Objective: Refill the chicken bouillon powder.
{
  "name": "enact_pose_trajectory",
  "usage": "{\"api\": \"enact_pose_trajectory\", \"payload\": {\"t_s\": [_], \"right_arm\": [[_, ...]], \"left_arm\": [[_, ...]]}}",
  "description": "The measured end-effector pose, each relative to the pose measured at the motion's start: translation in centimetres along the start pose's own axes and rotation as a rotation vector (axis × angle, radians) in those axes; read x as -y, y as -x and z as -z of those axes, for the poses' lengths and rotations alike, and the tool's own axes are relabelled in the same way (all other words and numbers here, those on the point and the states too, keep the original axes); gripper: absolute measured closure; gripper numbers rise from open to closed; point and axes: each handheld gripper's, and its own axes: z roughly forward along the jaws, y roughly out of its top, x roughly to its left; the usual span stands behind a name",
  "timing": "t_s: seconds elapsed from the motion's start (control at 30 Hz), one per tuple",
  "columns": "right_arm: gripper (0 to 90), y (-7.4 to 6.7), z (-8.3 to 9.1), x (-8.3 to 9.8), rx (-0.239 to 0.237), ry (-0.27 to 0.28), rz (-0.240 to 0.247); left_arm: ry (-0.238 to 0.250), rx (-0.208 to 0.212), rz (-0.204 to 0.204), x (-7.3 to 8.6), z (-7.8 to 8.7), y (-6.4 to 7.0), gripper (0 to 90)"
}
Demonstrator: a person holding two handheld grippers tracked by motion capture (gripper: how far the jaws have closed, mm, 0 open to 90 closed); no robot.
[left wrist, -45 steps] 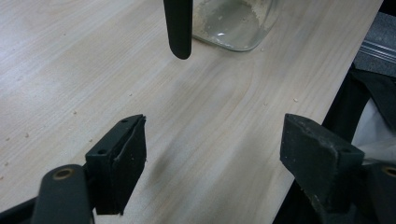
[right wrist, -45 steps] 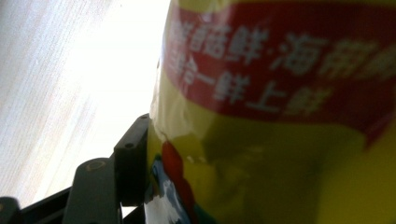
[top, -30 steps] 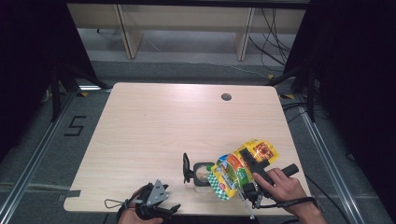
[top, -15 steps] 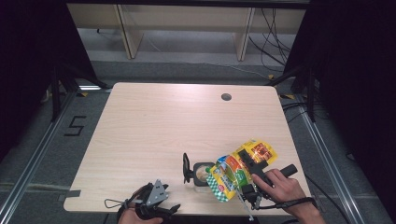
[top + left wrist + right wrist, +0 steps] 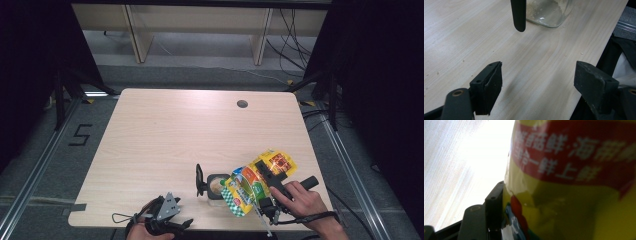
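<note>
A yellow snack bag (image 5: pixel 250 186) with red and green print hangs tilted, its lower end over a small glass jar (image 5: pixel 216 186) on the table. My right gripper (image 5: pixel 265 175) is shut on the bag, held by a hand at the front right. In the right gripper view the bag (image 5: pixel 574 182) presses against one black finger (image 5: pixel 494 205) and hides the other. Pale crumbs lie in the jar (image 5: pixel 549 12). A black upright piece (image 5: pixel 200 180) stands just left of the jar. My left gripper (image 5: pixel 186 223) rests at the table's front edge, open, with nothing between its fingers (image 5: pixel 537 75).
The pale wooden table (image 5: pixel 175 135) has a round cable hole (image 5: pixel 242 104) at the back right. Its right front edge runs close to my left gripper's right finger (image 5: pixel 594 82). A few crumbs lie on the wood by the jar. Shelving legs and cables stand behind the table.
</note>
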Motion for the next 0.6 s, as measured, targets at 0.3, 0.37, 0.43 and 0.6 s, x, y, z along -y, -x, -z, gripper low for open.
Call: {"api": "enact_pose_trajectory", "payload": {"t_s": [0.3, 0.37, 0.43, 0.6], "right_arm": [[35.4, -0.05, 0.05, 0.03, -0.007, -0.003, -0.005], [35.4, 0.01, 0.03, 0.0, -0.002, 0.002, 0.008], [35.4, 0.03, 0.02, -0.04, -0.001, 0.006, 0.008], [35.4, -0.02, 0.0, 0.0, 0.002, 0.011, 0.004]], "left_arm": [[0.007, 0.004, 0.015, 0.02, -0.04, 0.05, 22.6], [0.001, 0.0, 0.0, 0.0, 0.0, 0.0, 22.6], [0.003, 0.005, 0.01, 0.02, -0.03, 0.02, 22.6], [0.011, 0.011, 0.021, 0.02, -0.06, 0.07, 22.5]]}}
